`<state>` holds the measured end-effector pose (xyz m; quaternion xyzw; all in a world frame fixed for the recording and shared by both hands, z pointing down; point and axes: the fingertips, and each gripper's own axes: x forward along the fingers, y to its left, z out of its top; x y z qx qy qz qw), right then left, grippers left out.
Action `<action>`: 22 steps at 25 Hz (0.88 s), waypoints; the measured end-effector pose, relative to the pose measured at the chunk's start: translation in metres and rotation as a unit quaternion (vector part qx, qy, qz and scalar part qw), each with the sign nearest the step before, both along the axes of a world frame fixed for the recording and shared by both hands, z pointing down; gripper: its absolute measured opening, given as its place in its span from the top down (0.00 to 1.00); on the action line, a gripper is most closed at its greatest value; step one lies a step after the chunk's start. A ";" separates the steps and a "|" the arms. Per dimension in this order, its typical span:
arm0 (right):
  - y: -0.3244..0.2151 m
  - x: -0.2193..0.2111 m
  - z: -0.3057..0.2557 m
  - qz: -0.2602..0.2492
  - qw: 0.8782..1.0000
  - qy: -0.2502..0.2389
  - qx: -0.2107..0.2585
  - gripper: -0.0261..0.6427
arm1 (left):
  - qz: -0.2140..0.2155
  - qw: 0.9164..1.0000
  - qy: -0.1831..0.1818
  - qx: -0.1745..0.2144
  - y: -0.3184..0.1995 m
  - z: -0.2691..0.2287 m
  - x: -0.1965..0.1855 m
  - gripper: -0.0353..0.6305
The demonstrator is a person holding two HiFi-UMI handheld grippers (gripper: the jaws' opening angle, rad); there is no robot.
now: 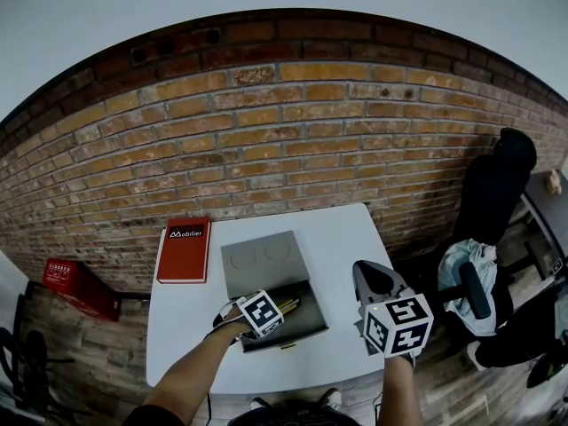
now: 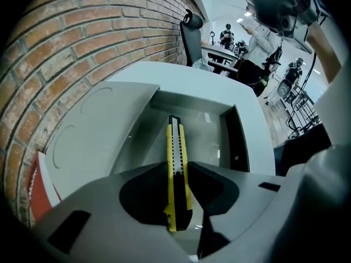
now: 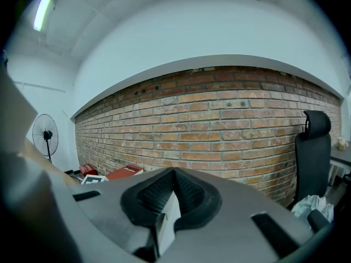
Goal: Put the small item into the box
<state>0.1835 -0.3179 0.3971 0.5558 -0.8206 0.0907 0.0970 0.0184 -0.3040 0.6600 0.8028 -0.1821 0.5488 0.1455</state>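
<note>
The yellow utility knife (image 2: 176,163) is clamped between the 2 fingers (image 2: 143,193) of the left gripper (image 2: 178,188). Its far end angles down into the open grey box (image 2: 230,126); I cannot tell whether the tip touches the floor of the box. The step in hand looks like the lowering and release. To do it well, line the knife up with the box's long side, clear of the near wall and of the lid (image 2: 104,125) that leans back toward the brick wall. Sink until the tip rests, then part the fingers and lift straight up so nothing drags. The right gripper (image 3: 173,188) has its fingers closed on nothing. It is held off to the side over the tabletop (image 1: 186,327) edge, best left there.
</note>
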 end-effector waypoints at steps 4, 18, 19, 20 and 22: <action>0.000 0.002 0.000 0.001 1.000 0.000 -0.001 0.93 | -0.004 1.000 -0.014 -0.011 0.002 0.004 -0.006 0.75; 0.002 0.005 0.005 0.002 1.000 0.002 -0.007 0.93 | -0.006 1.000 -0.011 -0.017 0.004 0.008 -0.007 0.75; 0.002 0.004 0.005 0.002 1.000 0.002 -0.008 0.93 | -0.007 1.000 -0.010 -0.014 0.003 0.008 -0.007 0.75; 0.002 0.004 0.005 0.001 1.000 0.002 -0.007 0.93 | -0.009 1.000 -0.010 -0.012 0.003 0.008 -0.008 0.74; 0.002 0.002 0.005 -0.001 1.000 0.002 -0.007 0.93 | -0.011 1.000 -0.010 -0.008 0.002 0.008 -0.009 0.73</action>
